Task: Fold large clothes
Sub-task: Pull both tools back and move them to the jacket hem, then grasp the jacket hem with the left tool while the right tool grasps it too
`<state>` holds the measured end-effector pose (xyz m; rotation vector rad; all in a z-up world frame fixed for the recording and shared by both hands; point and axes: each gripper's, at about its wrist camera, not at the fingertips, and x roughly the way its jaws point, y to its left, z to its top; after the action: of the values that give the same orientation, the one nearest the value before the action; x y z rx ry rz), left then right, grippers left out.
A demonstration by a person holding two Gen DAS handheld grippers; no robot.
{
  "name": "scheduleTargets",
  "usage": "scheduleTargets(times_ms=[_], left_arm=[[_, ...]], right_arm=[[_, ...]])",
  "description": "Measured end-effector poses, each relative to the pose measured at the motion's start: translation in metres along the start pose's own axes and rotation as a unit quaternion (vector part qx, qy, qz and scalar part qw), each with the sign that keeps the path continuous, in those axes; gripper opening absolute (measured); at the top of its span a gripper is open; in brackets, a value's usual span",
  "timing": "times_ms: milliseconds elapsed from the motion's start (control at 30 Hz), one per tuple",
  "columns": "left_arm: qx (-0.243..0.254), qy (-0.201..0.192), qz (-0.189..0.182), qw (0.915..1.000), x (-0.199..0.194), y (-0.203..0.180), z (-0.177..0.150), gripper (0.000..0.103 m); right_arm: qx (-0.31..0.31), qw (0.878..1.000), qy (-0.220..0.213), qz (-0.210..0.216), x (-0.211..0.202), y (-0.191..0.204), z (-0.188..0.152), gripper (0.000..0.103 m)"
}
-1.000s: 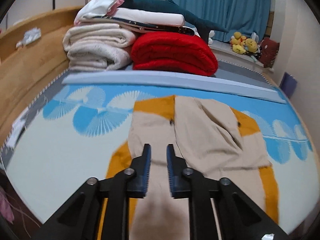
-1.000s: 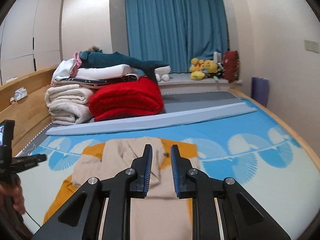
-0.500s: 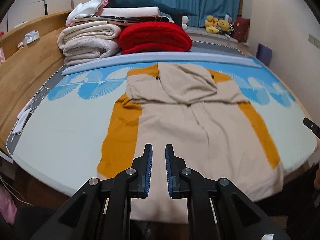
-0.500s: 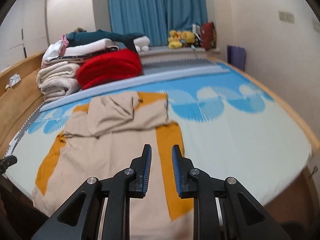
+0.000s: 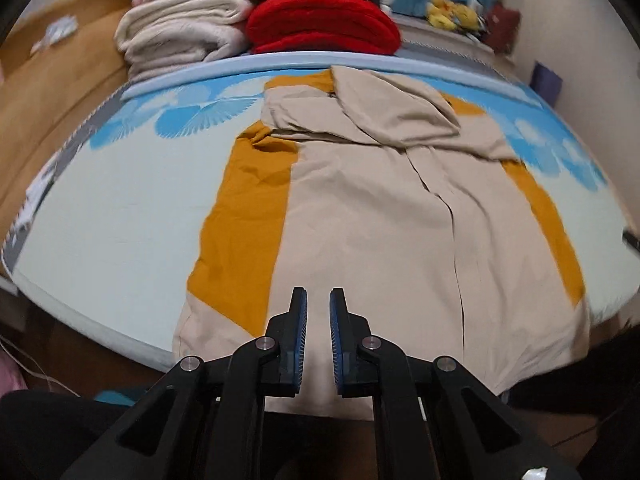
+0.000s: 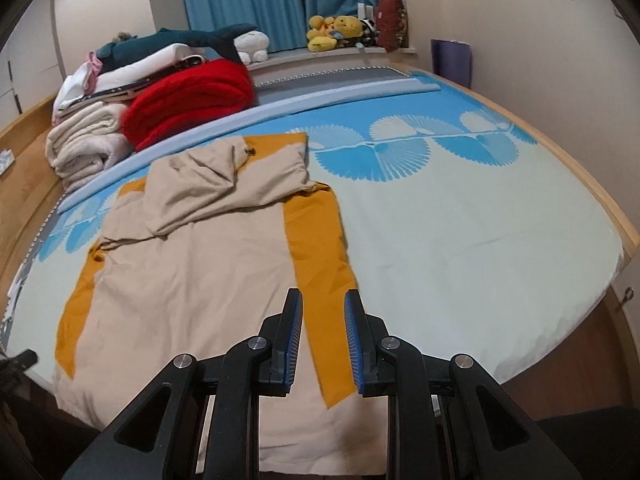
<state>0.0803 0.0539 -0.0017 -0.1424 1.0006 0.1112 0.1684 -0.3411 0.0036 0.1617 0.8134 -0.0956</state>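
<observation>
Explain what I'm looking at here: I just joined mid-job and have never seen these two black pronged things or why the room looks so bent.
No robot here: a person holds one hand-held two-finger gripper in each hand, and each carries a fisheye camera looking along its fingers, which bends the room. One picture shows the left gripper, the other the right gripper. Both hang above the near edge of a bed with a pale blue patterned sheet. Spread flat on it lies a large beige garment with mustard-orange side panels, its near hem draping over the bed's edge. At the far end sit a folded red blanket and a stack of cream blankets. Neither gripper holds anything: the jaws stand slightly apart, the left narrower, with nothing between them.
</observation>
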Motion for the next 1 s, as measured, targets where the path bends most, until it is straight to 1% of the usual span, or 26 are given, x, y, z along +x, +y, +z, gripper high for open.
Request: scheduleTargets(times_ms=[67, 100, 133, 167, 267, 300, 333, 400, 433, 500, 533, 600, 700, 800, 933, 1000], left_arm=[[-0.037, 0.018, -0.022, 0.9989, 0.004, 0.018, 0.002, 0.009], [-0.049, 0.029, -0.029, 0.9980, 0.007, 0.027, 0.005, 0.009], [-0.051, 0.035, -0.028, 0.9976, 0.009, 0.036, 0.011, 0.008], [-0.048, 0.036, -0.029, 0.9978, 0.009, 0.041, 0.017, 0.008], [-0.013, 0.030, -0.026, 0.9991, 0.007, 0.062, 0.042, 0.008], [-0.012, 0.030, -0.037, 0.9988, 0.009, 0.073, 0.049, 0.008], [-0.022, 0.033, -0.047, 0.9981, 0.013, 0.084, 0.052, 0.008], [-0.068, 0.046, -0.063, 0.9947, 0.026, 0.106, 0.052, 0.008], [-0.115, 0.069, -0.079, 0.9879, 0.040, 0.120, 0.047, 0.007], [-0.160, 0.104, -0.092, 0.9774, 0.057, 0.131, 0.040, 0.007], [-0.174, 0.116, -0.076, 0.9750, 0.065, 0.135, 0.035, 0.007], [-0.182, 0.123, -0.052, 0.9741, 0.073, 0.137, 0.033, 0.007], [-0.185, 0.146, -0.042, 0.9709, 0.085, 0.141, 0.030, 0.010], [-0.166, 0.174, -0.006, 0.9708, 0.100, 0.138, 0.024, 0.012], [-0.141, 0.185, 0.026, 0.9722, 0.107, 0.136, 0.020, 0.020], [-0.134, 0.186, 0.033, 0.9728, 0.109, 0.135, 0.020, 0.022]], right_arm=[[0.008, 1.000, 0.002, -0.003, 0.003, -0.003, 0.002, 0.023], [0.014, 1.000, 0.002, -0.006, 0.004, -0.006, 0.003, 0.023], [0.020, 1.000, 0.000, -0.010, 0.003, -0.009, 0.005, 0.022], [0.027, 1.000, -0.001, -0.014, 0.004, -0.013, 0.005, 0.022], [0.044, 0.999, 0.000, -0.015, 0.005, -0.025, 0.009, 0.022], [0.051, 0.999, 0.000, -0.015, 0.007, -0.029, 0.011, 0.022], [0.057, 0.998, 0.001, -0.015, 0.008, -0.032, 0.011, 0.023], [0.073, 0.997, 0.015, -0.013, 0.015, -0.041, 0.011, 0.024], [0.087, 0.996, 0.034, -0.006, 0.024, -0.047, 0.010, 0.026], [0.113, 0.991, 0.068, 0.006, 0.038, -0.056, 0.005, 0.030], [0.122, 0.989, 0.083, 0.007, 0.044, -0.059, 0.001, 0.032], [0.132, 0.983, 0.124, 0.001, 0.061, -0.064, -0.007, 0.035], [0.139, 0.976, 0.167, -0.003, 0.080, -0.065, -0.018, 0.036], [0.137, 0.971, 0.193, -0.016, 0.096, -0.066, -0.026, 0.038], [0.127, 0.964, 0.229, -0.045, 0.117, -0.066, -0.039, 0.040], [0.116, 0.961, 0.245, -0.051, 0.124, -0.065, -0.044, 0.042]])
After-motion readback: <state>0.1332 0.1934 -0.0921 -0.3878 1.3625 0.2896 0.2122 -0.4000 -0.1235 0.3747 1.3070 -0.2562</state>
